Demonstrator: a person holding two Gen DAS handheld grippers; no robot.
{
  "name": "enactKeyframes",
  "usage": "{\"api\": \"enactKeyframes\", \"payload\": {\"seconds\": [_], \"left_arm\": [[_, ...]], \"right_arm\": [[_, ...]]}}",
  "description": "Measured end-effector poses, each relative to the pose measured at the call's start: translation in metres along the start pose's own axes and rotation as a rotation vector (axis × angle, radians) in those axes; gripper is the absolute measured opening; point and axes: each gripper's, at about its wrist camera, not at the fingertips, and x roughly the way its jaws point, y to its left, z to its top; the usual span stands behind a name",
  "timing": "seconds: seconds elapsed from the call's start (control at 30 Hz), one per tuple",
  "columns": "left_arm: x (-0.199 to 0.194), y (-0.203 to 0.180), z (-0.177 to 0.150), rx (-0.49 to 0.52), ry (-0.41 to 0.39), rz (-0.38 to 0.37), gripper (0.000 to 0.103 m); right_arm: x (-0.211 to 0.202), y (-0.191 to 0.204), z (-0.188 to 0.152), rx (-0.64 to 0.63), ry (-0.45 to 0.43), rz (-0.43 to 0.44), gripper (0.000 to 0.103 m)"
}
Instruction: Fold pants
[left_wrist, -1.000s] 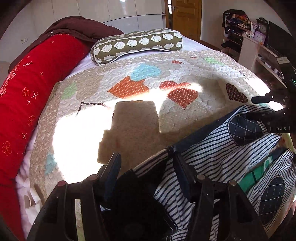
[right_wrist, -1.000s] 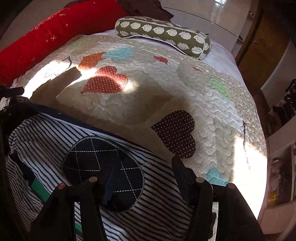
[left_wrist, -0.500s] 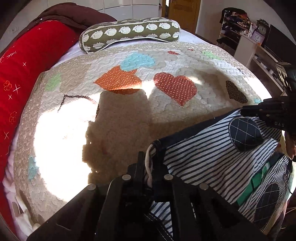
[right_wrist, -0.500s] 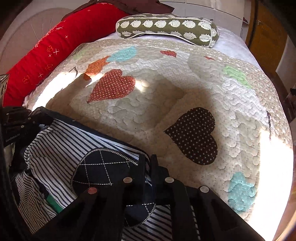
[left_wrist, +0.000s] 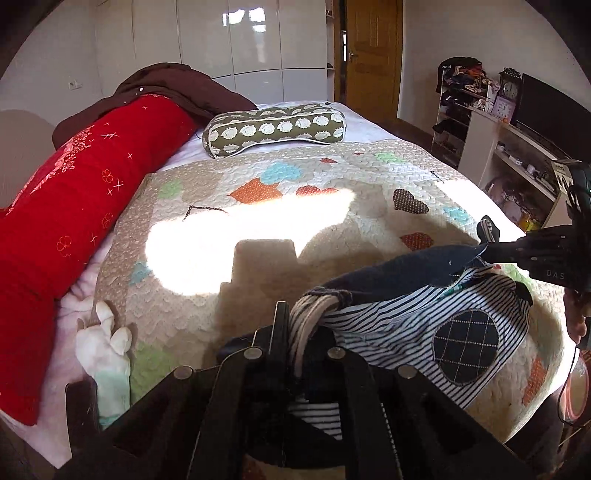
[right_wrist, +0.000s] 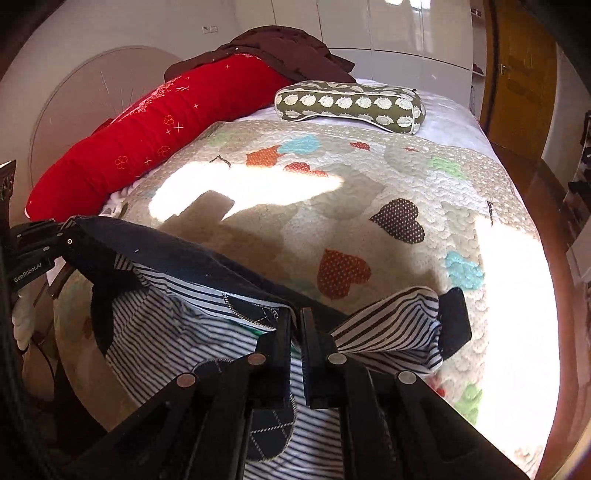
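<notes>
We held the pants (left_wrist: 424, 325) up by their top edge, one end in each tool. The left tool (left_wrist: 291, 332) was clenched on a bunched corner, where the white cord and stripes crowded together. The right tool (right_wrist: 295, 339) was clenched on the other end, close to a dark patch. Between the two tools the dark band sagged a little, and the rest of the pants hung down just above the near part of the quilt (left_wrist: 229, 280).

We judged the pants to be soft, light and floppy. They would bend anywhere and would not keep a shape unless they lay flat. The cloth looked a bit stretchy, so it could slip if a tool held only a thin bit. We thought the thick band at the top was the best place to hold, near each end, so the legs would hang even.

In front of both tools the quilt lay wide and mostly bare, with bright sun on it. Far ahead sat a green pillow (left_wrist: 277, 127), and far ahead to the left lay a long red bolster (left_wrist: 85, 218). Both looked well apart from the pants. Near the left tool, off to its left, lay some small white and pale green cloth (left_wrist: 107, 350). That was the only thing close enough to get caught up.
</notes>
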Motion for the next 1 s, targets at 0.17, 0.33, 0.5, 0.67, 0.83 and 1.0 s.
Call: {"api": "enactKeyframes", "payload": {"seconds": [0.17, 0.33, 0.5, 0.67, 0.83, 1.0], "left_arm": [[-0.002, -0.002, -0.063, -0.091, 0.075, -0.017, 0.006], [0.014, 0.0, -0.108, -0.157, 0.184, 0.01, 0.012], [-0.026, 0.002, -0.117, -0.148, 0.122, -0.029, 0.035], [-0.051, 0.019, -0.124, -0.196, 0.079, -0.035, 0.04], [-0.063, 0.044, -0.117, -0.325, 0.014, -0.031, 0.041], [-0.062, 0.073, -0.107, -0.462, -0.008, 0.002, 0.043]], "right_arm": [[-0.006, 0.009, -0.058, 0.091, 0.019, 0.062, 0.005], [-0.011, 0.002, -0.097, 0.192, 0.047, 0.065, 0.007], [-0.061, -0.042, -0.112, 0.366, -0.106, -0.008, 0.069], [-0.064, -0.083, -0.108, 0.538, -0.159, -0.004, 0.071], [-0.008, -0.096, -0.097, 0.636, -0.086, 0.069, 0.071], [-0.011, -0.088, -0.088, 0.591, -0.093, 0.05, 0.01]]}}
